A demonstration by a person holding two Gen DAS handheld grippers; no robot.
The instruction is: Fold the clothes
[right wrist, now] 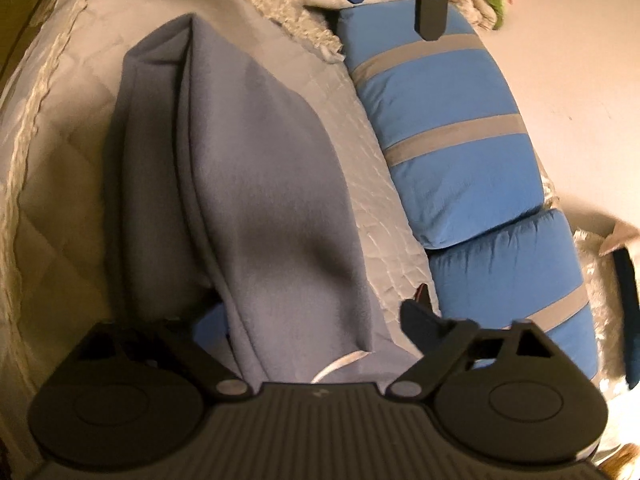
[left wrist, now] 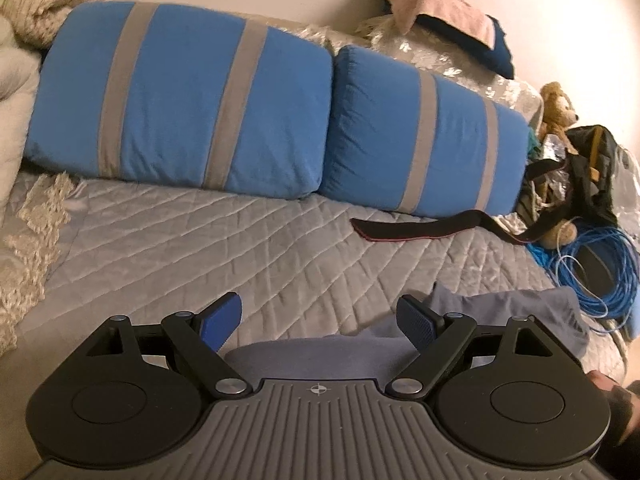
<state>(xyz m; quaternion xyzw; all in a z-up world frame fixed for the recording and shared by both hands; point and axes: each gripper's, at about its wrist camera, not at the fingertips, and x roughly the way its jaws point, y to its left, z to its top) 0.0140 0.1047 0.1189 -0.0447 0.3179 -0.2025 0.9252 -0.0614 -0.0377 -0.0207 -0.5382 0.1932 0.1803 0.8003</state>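
Note:
A grey-blue garment lies in a long, loosely folded strip on the quilted bedspread. Its near end runs in between the fingers of my right gripper, which stands open. The cloth covers most of the left finger, and the pads are wide apart and not pressing it. In the left wrist view another part of the garment lies under and to the right of my left gripper. That gripper is open, with only the cloth's edge low between its blue pads. The left gripper also shows at the top of the right wrist view, beyond the garment's far end.
Two blue pillows with grey stripes lean along the wall. A black strap, a coil of blue cable, a teddy bear and a black bag crowd the right end. A person's hand shows at the right.

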